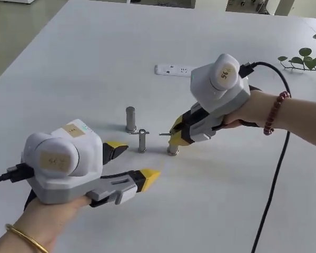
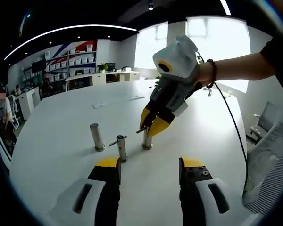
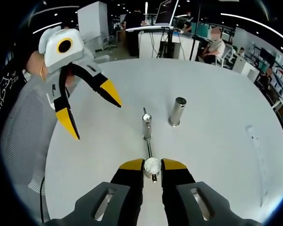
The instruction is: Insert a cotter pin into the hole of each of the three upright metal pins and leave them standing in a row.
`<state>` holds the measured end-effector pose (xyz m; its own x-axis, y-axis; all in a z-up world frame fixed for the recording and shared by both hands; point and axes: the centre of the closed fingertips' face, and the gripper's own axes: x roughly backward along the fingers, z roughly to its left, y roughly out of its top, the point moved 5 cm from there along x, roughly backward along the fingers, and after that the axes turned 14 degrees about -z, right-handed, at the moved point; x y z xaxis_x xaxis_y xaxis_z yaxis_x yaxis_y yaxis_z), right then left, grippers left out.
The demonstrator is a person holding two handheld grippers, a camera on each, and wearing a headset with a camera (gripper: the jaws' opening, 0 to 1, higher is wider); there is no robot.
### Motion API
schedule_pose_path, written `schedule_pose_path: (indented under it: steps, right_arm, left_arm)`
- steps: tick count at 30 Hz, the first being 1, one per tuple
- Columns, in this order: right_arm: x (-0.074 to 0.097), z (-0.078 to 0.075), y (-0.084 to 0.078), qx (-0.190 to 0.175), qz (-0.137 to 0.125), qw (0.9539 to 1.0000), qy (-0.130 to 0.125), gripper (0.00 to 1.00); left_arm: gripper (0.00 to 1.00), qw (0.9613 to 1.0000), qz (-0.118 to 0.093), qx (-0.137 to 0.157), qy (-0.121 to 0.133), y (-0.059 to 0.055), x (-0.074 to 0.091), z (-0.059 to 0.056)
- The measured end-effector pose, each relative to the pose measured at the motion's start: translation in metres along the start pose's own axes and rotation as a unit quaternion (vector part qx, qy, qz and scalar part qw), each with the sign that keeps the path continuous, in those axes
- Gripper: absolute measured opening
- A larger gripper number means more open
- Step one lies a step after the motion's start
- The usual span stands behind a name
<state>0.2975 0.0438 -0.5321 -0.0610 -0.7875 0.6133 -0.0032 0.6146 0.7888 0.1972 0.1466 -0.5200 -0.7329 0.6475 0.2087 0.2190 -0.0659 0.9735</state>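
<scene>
Cotter pin, thin and silvery, sits pinched in the clenched yellow-tipped jaws of the right gripper, lying level at the head of the nearest short steel pin. From the right gripper view its slim shaft pokes out past that pin's round top, pointing toward the middle steel pin. I can't tell from where I stand whether it sits through the hole.

All three pins stand upright in a slanting row on the white table. The middle one carries a second small cotter pin crosswise near its top. The far grey cylinder pin stands just beyond it.

The left gripper hovers above the table on the near side, its jaws spread wide and gripping nothing, aimed at the row.

A white power strip lies farther back, and a black cable trails from the right gripper across the table.
</scene>
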Motion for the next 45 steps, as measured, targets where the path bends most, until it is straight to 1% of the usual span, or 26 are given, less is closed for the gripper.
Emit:
schedule_pose_path:
  steps: [4,8,15,16,17,18,20,22,26,27,28,29,30,32,34,35,36,37,39,42,44,45]
  right_arm:
    - [0.001,-0.001,0.000,-0.003,-0.003,1.0000,0.005,0.09]
    - [0.001,0.001,0.000,-0.004,-0.001,0.9999,0.010,0.09]
    - [0.001,0.000,-0.001,-0.008,0.002,0.9999,0.011,0.10]
    - [0.001,-0.001,0.000,-0.009,0.000,0.9999,0.008,0.13]
    - [0.001,0.000,0.002,-0.019,-0.009,0.9998,0.005,0.15]
    - [0.002,0.000,0.003,-0.020,-0.011,0.9997,0.006,0.17]
    - [0.003,0.001,0.004,-0.018,-0.010,0.9998,0.005,0.18]
    - [0.007,0.006,0.009,-0.019,-0.010,0.9998,0.003,0.20]
    - [0.007,0.008,0.017,-0.046,-0.032,0.9984,-0.004,0.22]
    - [0.007,0.008,0.021,-0.062,-0.045,0.9970,-0.014,0.23]
    - [0.006,0.007,0.024,-0.071,-0.053,0.9958,-0.019,0.24]
    - [0.005,0.006,0.029,-0.072,-0.067,0.9948,-0.026,0.25]
    - [0.005,0.005,0.032,-0.072,-0.075,0.9941,-0.031,0.25]
    - [0.002,0.002,0.038,-0.093,-0.094,0.9904,-0.041,0.25]
    - [0.000,0.000,0.043,-0.102,-0.102,0.9883,-0.049,0.26]
    - [-0.002,-0.004,0.044,-0.103,-0.106,0.9876,-0.053,0.26]
    - [-0.006,-0.009,0.046,-0.107,-0.113,0.9858,-0.063,0.26]
    - [-0.010,-0.012,0.048,-0.109,-0.115,0.9852,-0.065,0.26]
    - [-0.016,-0.012,0.053,-0.113,-0.122,0.9834,-0.073,0.26]
    - [-0.027,-0.018,0.059,-0.133,-0.137,0.9781,-0.083,0.26]
    - [-0.033,-0.022,0.059,-0.132,-0.136,0.9775,-0.093,0.26]
    - [-0.036,-0.024,0.060,-0.129,-0.137,0.9775,-0.094,0.25]
  left_arm:
    - [0.48,1.0000,0.001,0.004,-0.001,0.000,0.000,0.000]
    - [0.49,1.0000,0.001,0.004,-0.002,-0.001,0.000,-0.001]
    - [0.50,1.0000,0.002,0.004,-0.004,-0.001,0.000,-0.002]
    - [0.50,1.0000,0.001,0.003,-0.004,-0.001,0.000,-0.002]
    - [0.50,1.0000,0.001,0.004,-0.003,-0.001,0.001,-0.002]
    - [0.50,1.0000,0.001,0.004,-0.003,0.000,0.001,-0.002]
    - [0.50,1.0000,0.001,0.004,-0.002,0.000,0.002,-0.001]
    - [0.50,1.0000,0.000,0.004,-0.001,0.002,0.003,-0.001]
    - [0.51,1.0000,0.001,0.005,0.002,0.003,0.007,0.001]
    - [0.52,1.0000,0.000,0.004,0.004,0.003,0.008,0.002]
    - [0.52,1.0000,0.000,0.004,0.005,0.003,0.009,0.003]
    - [0.52,1.0000,0.000,0.005,0.007,0.003,0.010,0.004]
    - [0.53,1.0000,-0.001,0.004,0.007,0.004,0.011,0.004]
    - [0.53,1.0000,-0.002,0.001,0.009,0.005,0.013,0.004]
    - [0.54,0.9999,-0.003,-0.002,0.010,0.006,0.014,0.005]
    - [0.54,0.9999,-0.004,-0.003,0.011,0.006,0.015,0.005]
    - [0.54,0.9999,-0.004,-0.003,0.011,0.006,0.015,0.005]
    - [0.55,0.9999,-0.005,-0.004,0.012,0.007,0.016,0.005]
    - [0.55,0.9999,-0.005,-0.004,0.014,0.006,0.016,0.006]
    - [0.56,0.9999,-0.008,-0.003,0.015,0.007,0.018,0.005]
    - [0.57,0.9999,-0.010,-0.003,0.014,0.007,0.018,0.005]
    - [0.57,0.9998,-0.011,-0.004,0.013,0.007,0.018,0.005]
